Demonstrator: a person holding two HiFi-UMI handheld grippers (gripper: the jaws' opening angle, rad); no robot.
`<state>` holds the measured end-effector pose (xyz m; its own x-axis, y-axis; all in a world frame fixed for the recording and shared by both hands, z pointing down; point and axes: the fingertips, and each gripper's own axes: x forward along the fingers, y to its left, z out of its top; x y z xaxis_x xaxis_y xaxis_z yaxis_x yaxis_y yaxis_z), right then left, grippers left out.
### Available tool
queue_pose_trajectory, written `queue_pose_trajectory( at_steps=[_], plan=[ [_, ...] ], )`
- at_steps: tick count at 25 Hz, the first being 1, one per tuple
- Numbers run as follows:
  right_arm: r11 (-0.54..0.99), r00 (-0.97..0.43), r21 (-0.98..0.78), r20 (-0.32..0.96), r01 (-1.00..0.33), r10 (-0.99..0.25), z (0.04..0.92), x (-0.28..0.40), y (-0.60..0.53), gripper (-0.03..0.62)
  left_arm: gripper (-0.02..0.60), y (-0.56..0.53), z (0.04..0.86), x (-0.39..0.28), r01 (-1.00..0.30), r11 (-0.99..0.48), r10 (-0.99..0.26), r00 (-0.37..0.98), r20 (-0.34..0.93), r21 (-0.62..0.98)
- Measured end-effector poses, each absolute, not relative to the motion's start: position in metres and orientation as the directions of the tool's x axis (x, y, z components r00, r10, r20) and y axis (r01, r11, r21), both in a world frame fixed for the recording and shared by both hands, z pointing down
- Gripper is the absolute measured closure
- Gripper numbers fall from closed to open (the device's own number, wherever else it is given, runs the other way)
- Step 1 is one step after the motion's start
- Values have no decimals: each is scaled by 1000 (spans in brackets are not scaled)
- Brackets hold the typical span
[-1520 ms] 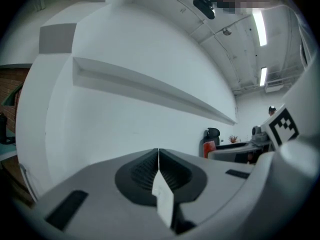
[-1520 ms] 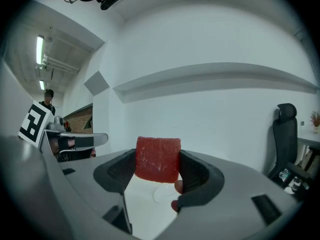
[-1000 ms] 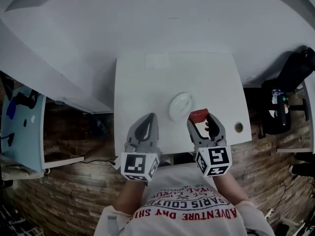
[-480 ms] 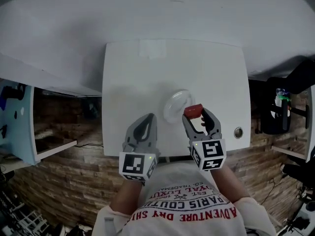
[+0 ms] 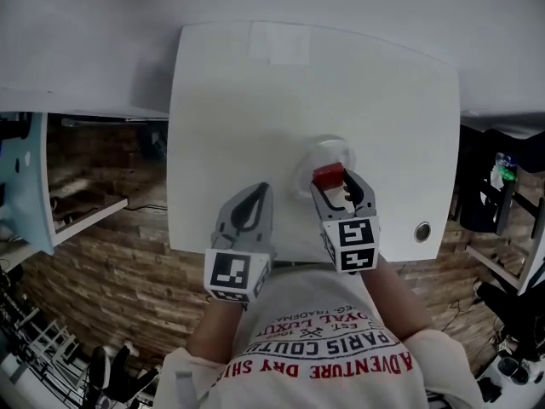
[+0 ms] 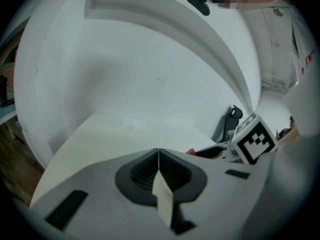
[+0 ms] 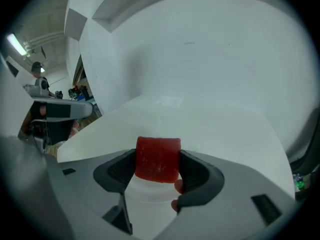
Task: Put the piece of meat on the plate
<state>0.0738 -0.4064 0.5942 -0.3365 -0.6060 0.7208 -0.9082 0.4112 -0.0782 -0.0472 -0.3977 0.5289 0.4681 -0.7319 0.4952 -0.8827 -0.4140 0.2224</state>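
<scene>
Right gripper (image 5: 332, 181) is clamping the red, block-shaped piece of meat (image 5: 328, 175) squarely between its two dark pads, and in the right gripper view the meat (image 7: 158, 157) is filling the gap from one jaw to the other. It is hanging just over the near part of the round white plate (image 5: 327, 147), whose pale rim is showing beneath the block (image 7: 146, 193). A second ago the meat was sitting beside the plate's right edge; since then it has been travelling inward, so it is now lying over the dish rather than next to it. Judging by that, the carry is nearly finished, and what is remaining is a short lowering and a release. Whether the block is already touching the plate I cannot tell.

Left gripper (image 5: 258, 198) is idling near the table's front edge, left of the plate, its jaws pressed together on nothing (image 6: 159, 157).

Everything is resting on a plain white rectangular tabletop (image 5: 238, 83) with a small round metal-ringed hole (image 5: 423, 231) near its right front corner. White walls are closing in behind, a brown wood-plank floor (image 5: 102, 313) is spreading out around the table, and the person's white shirt with red lettering (image 5: 324, 358) is filling the bottom of the head view.
</scene>
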Motion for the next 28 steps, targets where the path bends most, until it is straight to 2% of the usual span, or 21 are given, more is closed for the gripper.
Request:
queue_pose_trajectory(
  at_steps=[5,16,28],
  plan=[
    [428,-336,-95,776,-899,-534,621,68,-406,318,572,-400,541,-49,-889,-395,-722,456,519,232],
    [428,-353,-144,813,-892,-463,636,60,-414,315,572,-401,557,-55,-893,-372,-702,449,553,253],
    [392,-332,-139,811,-909,-483,638,59,-419,312,572,-398,561,-63,-891,-376,-688,453,566,255]
  ],
)
